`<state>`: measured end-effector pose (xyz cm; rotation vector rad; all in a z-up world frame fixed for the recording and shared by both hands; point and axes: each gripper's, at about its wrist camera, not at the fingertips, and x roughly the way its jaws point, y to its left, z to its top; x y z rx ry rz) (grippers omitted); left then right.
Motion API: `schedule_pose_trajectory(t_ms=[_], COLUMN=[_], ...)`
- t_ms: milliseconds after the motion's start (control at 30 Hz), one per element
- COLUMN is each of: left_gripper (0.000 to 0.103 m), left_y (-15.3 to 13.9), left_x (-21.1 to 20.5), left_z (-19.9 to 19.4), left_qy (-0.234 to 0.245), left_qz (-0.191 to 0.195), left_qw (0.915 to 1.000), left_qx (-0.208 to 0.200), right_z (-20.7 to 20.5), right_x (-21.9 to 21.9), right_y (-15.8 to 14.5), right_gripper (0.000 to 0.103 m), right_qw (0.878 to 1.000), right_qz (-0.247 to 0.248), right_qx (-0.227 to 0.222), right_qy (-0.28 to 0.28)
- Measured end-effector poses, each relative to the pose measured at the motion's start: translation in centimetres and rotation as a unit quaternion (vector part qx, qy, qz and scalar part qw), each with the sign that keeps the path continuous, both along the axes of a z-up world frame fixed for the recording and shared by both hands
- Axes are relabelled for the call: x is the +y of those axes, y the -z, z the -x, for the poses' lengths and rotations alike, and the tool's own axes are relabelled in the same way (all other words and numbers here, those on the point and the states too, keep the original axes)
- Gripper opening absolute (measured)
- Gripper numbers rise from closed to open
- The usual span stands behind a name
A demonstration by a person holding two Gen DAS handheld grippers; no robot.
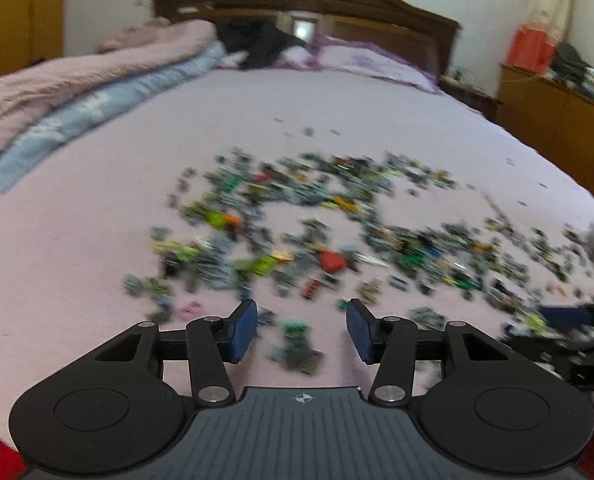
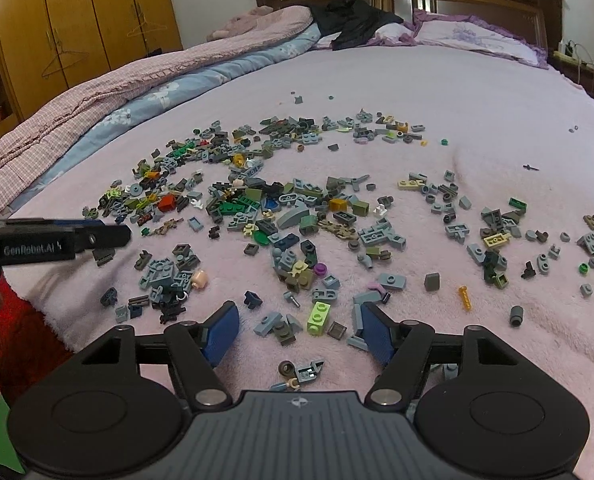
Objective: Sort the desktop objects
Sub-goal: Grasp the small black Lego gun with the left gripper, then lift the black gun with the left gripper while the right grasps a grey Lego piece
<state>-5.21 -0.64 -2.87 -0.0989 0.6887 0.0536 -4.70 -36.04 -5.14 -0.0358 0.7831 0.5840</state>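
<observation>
Small toy bricks (image 2: 289, 208), mostly grey with some green, scattered across the middle of a bed under a pink sheet (image 2: 477, 92). Right tongs (image 2: 297, 330) parted, nothing pinched; lime green brick (image 2: 319, 317) lies on the sheet between the blue pads, loose. Left tongs (image 1: 301, 330) also parted, blurred dark-green pieces (image 1: 297, 344) on the sheet between the pads, not gripped. From the right view the left tongs sit at 9 o'clock of the pile. Folded quilts (image 2: 137, 88) at 10 o'clock, pillow (image 2: 473, 38) at 1 o'clock.
</observation>
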Motion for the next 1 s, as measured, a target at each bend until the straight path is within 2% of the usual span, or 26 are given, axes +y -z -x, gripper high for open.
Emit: schedule_pose_trajectory(t_ms=[67,167,267,467,500,533,667,900,1000], left_gripper=[0.049,0.049,0.049,0.046,0.042,0.031,0.03,0.03,0.03], left_y=[0.2,0.6,0.7,0.9,0.9,0.9,0.8,-0.4,-0.8], left_x=[0.7,1.3,1.0,0.9,1.0,1.0,1.5,0.9,0.9], left_z=[-0.6,-1.4,-1.9,-1.9,-1.7,-1.6,-1.1,0.2,0.7], left_qy=[-0.029,-0.058,-0.082,-0.119,-0.124,-0.13,-0.139,-0.108,-0.105], left_qz=[0.0,0.034,0.056,0.072,0.074,0.074,0.089,0.047,0.019], left_qw=[0.9995,0.9974,0.9945,0.9897,0.9891,0.9884,0.9863,0.9929,0.994], left_qx=[0.012,0.027,0.034,0.032,0.03,0.027,0.014,-0.015,-0.026], right_z=[0.0,0.0,0.1,0.1,0.1,0.1,0.2,0.3,0.4], right_x=[-0.1,-0.2,-0.2,-0.1,-0.1,-0.1,-0.1,0.2,1.1], right_y=[0.0,-0.1,-0.1,0.0,0.0,0.1,0.1,-0.5,-2.1], right_gripper=[0.069,0.069,0.069,0.07,0.07,0.071,0.072,0.069,0.068], right_qw=[1.0,1.0,1.0,1.0,1.0,1.0,1.0,1.0,0.999], right_qz=[-0.001,-0.001,-0.001,-0.001,-0.002,-0.003,-0.002,0.008,0.023], right_qx=[0.0,-0.001,-0.003,-0.005,-0.006,-0.006,-0.007,-0.01,-0.034], right_qy=[0.0,0.0,0.0,-0.001,-0.002,-0.002,-0.003,-0.006,-0.03])
